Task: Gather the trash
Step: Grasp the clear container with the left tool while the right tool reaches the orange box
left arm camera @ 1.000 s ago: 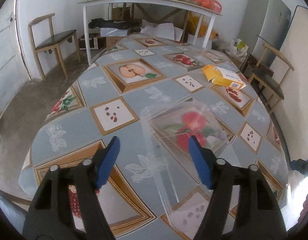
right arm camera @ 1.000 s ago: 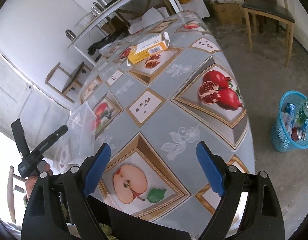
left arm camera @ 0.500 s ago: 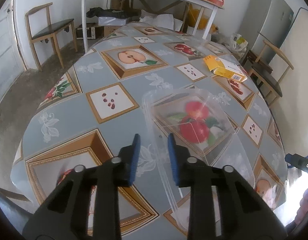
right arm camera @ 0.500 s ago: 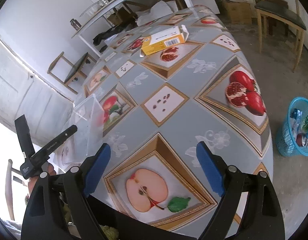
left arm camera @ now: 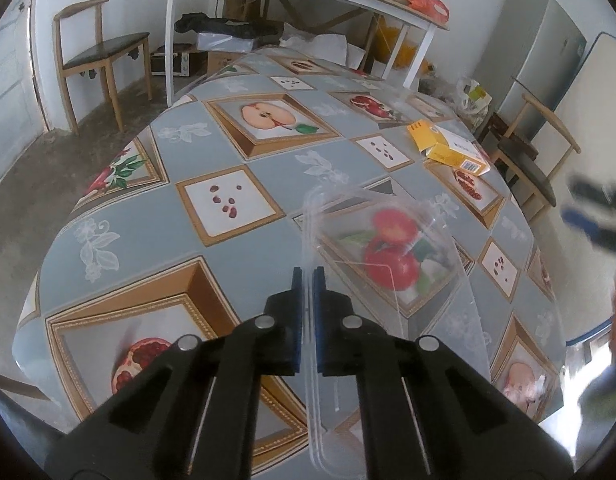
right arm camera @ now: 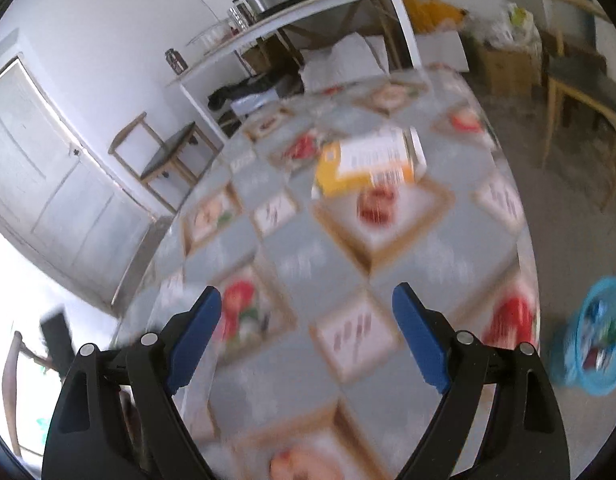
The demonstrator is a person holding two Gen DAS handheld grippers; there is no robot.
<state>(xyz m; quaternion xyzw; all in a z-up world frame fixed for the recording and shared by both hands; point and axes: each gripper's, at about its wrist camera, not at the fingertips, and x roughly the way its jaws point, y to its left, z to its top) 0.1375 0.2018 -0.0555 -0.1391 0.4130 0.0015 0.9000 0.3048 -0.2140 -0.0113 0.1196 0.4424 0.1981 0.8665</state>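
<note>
Left tongs [left arm camera: 307, 280] clenched on the thin rim of the clear plastic clamshell [left arm camera: 372, 248]. The pads sit either side of the flange at its near-left edge, and the rest of the tray fans out ahead and to the right of my tips, over the counter [left arm camera: 155, 216]. I can't tell whether it is fully lifted or the far corner is touching the cloth.

Right tongs [right arm camera: 308, 336] are spread wide and hold nothing. That view is motion-blurred.

How I'd do this step:
- The grip is on one edge only and the shell looks flimsy, so I expect flex. Lift slow, no sharp wrist turns, or it could peel out of the pads.
- Keep the squeeze steady, as more force would probably just buckle the flange.
- Carry it low to the blue basket [right arm camera: 600, 332], which is on the floor to the right of my right tongs, past the counter edge. Let go only once it is over the rim.
- The right tongs are free, so they line up for the yellow carton [right arm camera: 372, 160], straight ahead of them at the middle of the counter. From the left tongs it sits far ahead and to the right.

Count:
- 1 clamshell, held
- 1 carton, loose on the counter
- 1 basket, with some litter in it that is too blurred to count
- No other loose trash visible on the cloth
</note>
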